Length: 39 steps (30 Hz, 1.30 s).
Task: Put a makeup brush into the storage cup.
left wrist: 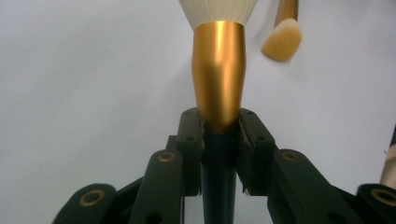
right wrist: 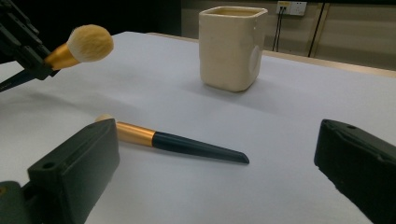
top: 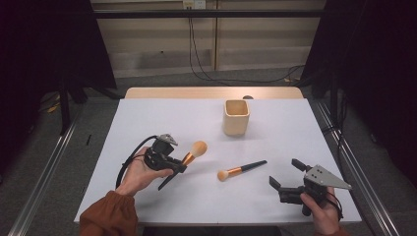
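My left gripper (top: 180, 165) is shut on a makeup brush (top: 195, 150) with a fluffy tan head, gold ferrule and dark handle, lifted above the white table (top: 147, 123). In the left gripper view the pads clamp the brush (left wrist: 218, 79) where ferrule meets handle. A second, slimmer brush (top: 242, 169) lies flat on the table, its head pointing left. My right gripper (top: 285, 173) stands open near the front right, apart from that lying brush (right wrist: 182, 143). A cream square cup (top: 236, 117) stands upright farther back.
In the right gripper view the cup (right wrist: 231, 46) is beyond the lying brush, and the held brush (right wrist: 88, 43) hangs at the upper left. A wooden table edge (top: 211, 92) runs along the back. Cables lie on the floor behind.
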Available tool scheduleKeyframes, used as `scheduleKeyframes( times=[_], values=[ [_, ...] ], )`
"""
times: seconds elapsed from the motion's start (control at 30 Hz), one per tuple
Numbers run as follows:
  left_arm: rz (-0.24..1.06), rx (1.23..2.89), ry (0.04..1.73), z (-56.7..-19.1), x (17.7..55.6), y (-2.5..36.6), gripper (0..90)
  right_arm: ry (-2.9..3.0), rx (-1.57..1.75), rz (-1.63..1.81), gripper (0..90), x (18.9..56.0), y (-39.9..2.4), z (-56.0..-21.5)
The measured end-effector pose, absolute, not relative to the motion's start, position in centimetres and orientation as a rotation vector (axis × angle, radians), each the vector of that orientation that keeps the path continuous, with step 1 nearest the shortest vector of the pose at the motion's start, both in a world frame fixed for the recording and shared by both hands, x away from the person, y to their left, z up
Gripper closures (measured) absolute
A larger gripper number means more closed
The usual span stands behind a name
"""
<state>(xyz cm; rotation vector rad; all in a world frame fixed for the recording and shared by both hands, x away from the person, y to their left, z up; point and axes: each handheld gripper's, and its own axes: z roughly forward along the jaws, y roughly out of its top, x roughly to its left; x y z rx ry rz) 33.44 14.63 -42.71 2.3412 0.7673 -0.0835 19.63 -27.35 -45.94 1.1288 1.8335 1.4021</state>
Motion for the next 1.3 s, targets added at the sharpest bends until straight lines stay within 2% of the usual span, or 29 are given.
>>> scheduleKeyframes(
  times=[0.43,0.77,1.07,1.3],
  values=[
    [-0.073,2.18,0.722,-43.2,32.5,15.1,73.3,1.81,1.142,1.436,0.0,19.5,-27.3,-45.9],
    [0.009,2.082,0.702,-44.5,31.5,15.3,73.3,1.791,1.137,1.483,0.0,19.4,-27.1,-45.8],
    [0.071,1.961,0.659,-44.0,31.1,15.3,73.3,1.801,1.14,1.497,0.0,19.5,-26.6,-45.8],
    [0.062,1.903,0.649,-43.7,30.8,15.1,73.3,1.786,1.128,1.547,0.0,19.7,-26.1,-45.2]
  ],
)
